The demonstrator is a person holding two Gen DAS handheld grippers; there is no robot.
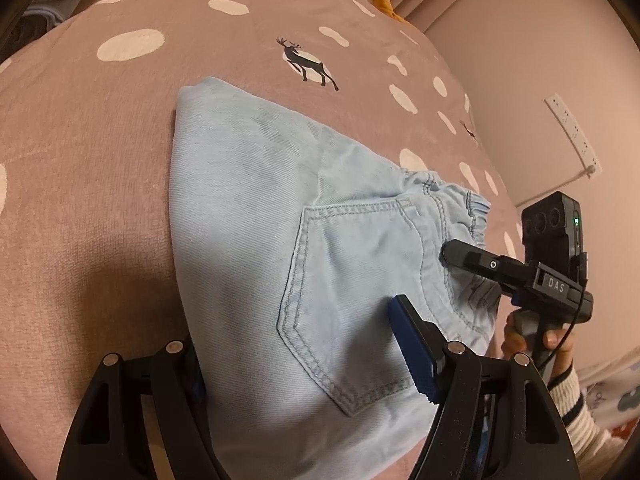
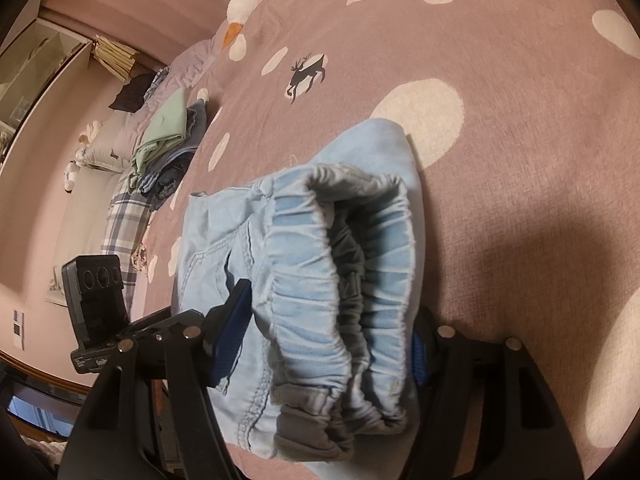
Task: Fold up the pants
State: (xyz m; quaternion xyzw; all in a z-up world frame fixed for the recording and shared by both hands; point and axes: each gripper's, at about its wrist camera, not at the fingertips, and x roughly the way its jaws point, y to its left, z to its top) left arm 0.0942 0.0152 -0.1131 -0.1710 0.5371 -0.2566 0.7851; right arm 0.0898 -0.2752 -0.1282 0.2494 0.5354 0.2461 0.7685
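Your left tongs (image 1: 304, 352) and right tongs (image 2: 324, 340) each clamped the folded light-blue jeans (image 1: 280, 216) across their thickness, keeping the bundle compact on the near bed (image 1: 100, 152).

Pale blue denim pants (image 1: 288, 216) with a grey-lined waistband are showing against a dusty pink bedspread (image 1: 100, 140) that is bearing cream spots and dark deer. Black gripper fingers are carrying blue pads (image 1: 412, 356).
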